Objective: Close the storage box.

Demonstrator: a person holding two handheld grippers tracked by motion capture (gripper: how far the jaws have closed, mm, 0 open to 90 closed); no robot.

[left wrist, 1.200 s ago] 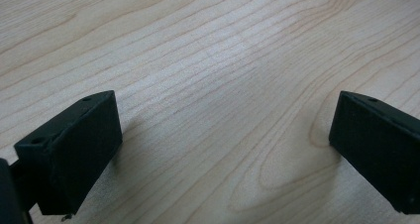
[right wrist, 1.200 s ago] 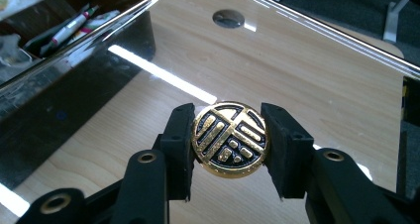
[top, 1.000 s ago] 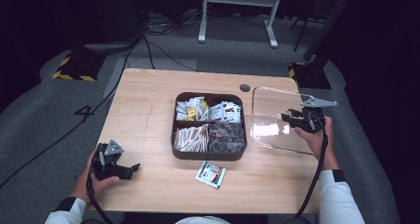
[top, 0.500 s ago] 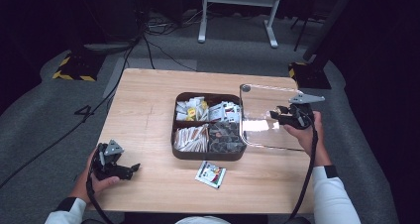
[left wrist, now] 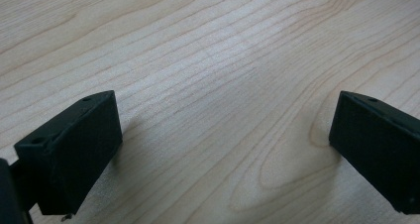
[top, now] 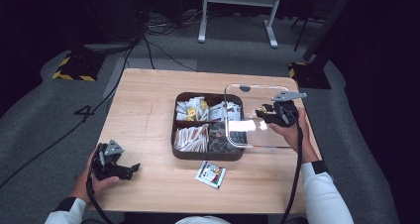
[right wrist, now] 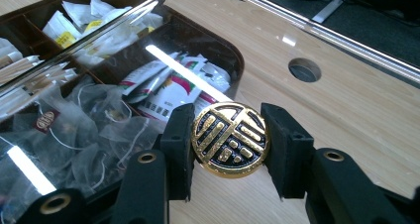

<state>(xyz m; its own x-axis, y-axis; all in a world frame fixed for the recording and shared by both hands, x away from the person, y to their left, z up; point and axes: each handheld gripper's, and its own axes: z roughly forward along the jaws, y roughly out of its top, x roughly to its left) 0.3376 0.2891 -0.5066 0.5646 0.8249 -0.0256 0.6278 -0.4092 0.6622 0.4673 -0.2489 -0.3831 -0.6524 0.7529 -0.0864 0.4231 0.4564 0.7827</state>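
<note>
We cannot read the print on the loose packet (top: 210, 174); the clear lid (top: 257, 116) partly veils the box (top: 184, 153), and its corners run beyond the right claw view.

High view overlooks table (top: 148, 115); right gripper view shares tray (right wrist: 233, 55).

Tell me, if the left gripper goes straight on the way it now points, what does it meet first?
Probably nothing soon. The left gripper rests open on the bare table, pointing right across it. The loose packet lies farther along, roughly in line, but depth is hard to judge.
</note>
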